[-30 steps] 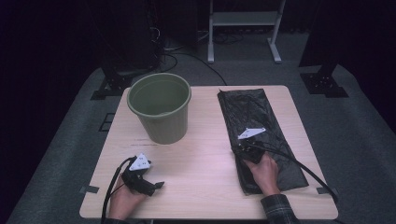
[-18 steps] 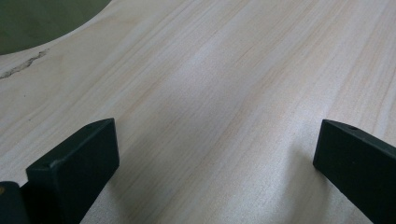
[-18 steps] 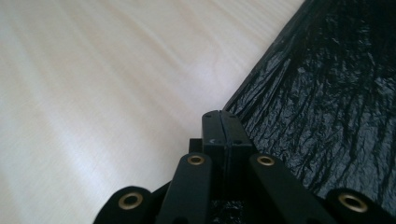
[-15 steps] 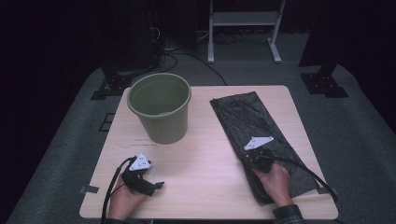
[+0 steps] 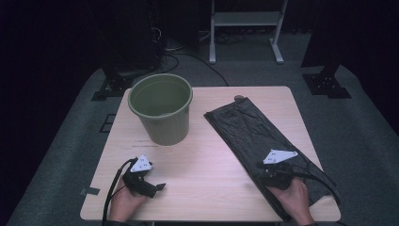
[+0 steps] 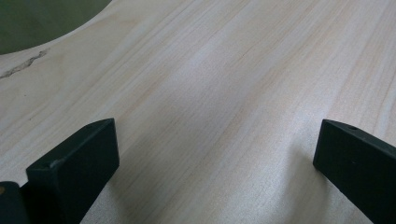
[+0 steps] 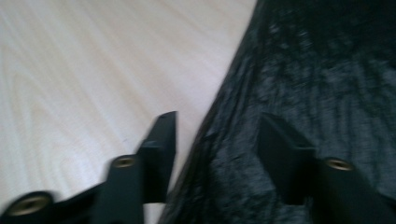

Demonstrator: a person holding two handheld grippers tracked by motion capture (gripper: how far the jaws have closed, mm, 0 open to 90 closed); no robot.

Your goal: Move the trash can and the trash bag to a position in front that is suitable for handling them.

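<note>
A black plastic bag [image 5: 244,127] lies flat and slanted across the right half of the wooden table [image 5: 211,160], and its near end reaches the front right corner. My right gripper [image 5: 270,169] rests on that near end. In the right gripper view its jaws have just been opening, and my right gripper [image 7: 217,126] stands open. The bag's left edge [image 7: 327,70] runs between the jaws and is not pinched. A green bucket [image 5: 161,108] stands upright at the back left. My left gripper [image 5: 159,187] lies near the front left edge. In the left gripper view my left gripper [image 6: 217,135] is wide open over bare wood.
In the left gripper view the bucket's base [image 6: 42,18] shows at the top left corner. Behind the table a white metal stand [image 5: 244,21] and black stand feet [image 5: 327,84] sit on grey carpet. A cable trails from each gripper toward the front edge.
The right hand has drawn back toward the front right corner, and the bag has swung from straight to slanted. The right jaws have come apart. The left gripper has stayed put.
</note>
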